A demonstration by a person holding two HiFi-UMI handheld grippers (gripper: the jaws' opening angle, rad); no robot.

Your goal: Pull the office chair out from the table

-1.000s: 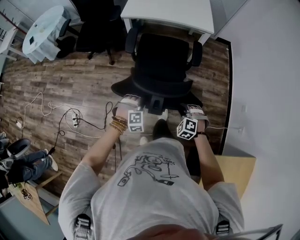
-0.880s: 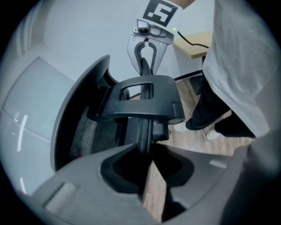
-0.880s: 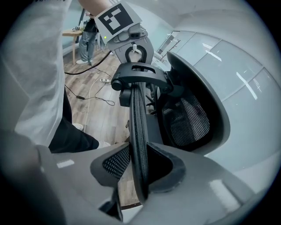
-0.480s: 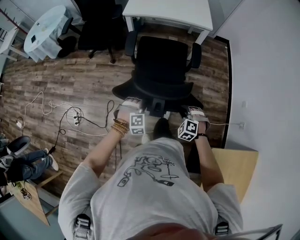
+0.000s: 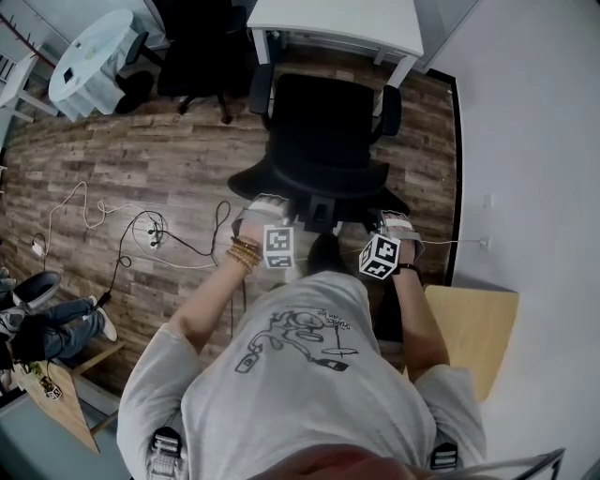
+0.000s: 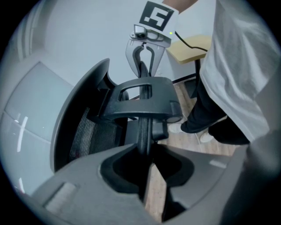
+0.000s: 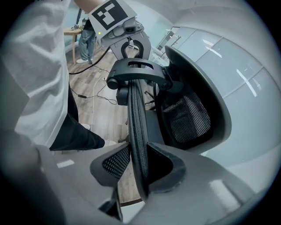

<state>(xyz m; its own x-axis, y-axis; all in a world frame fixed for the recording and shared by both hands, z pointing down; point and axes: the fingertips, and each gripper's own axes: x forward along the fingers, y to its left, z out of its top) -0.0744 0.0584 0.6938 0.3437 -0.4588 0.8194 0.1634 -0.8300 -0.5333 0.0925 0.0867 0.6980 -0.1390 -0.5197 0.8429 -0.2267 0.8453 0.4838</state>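
The black office chair (image 5: 323, 131) stands on the wood floor, its seat just in front of the white table (image 5: 337, 23). My left gripper (image 5: 263, 210) and right gripper (image 5: 395, 225) hold the top rim of its backrest from behind, one at each side. In the left gripper view the jaws (image 6: 147, 162) are shut on the thin backrest rim (image 6: 143, 127), with the right gripper (image 6: 143, 52) at the rim's far end. In the right gripper view the jaws (image 7: 140, 171) pinch the mesh-edged rim (image 7: 135, 118), and the left gripper (image 7: 128, 43) shows beyond.
A second black chair (image 5: 192, 56) and a round white table (image 5: 89, 52) stand at the back left. Cables (image 5: 141, 234) trail over the floor at left. A white wall (image 5: 534, 187) runs along the right, a small wooden table (image 5: 473, 328) beside me. A seated person's legs (image 5: 47, 323) are at lower left.
The chair has rolled a little back from the white table toward me, and both grippers came back with it, still clamped on the backrest.
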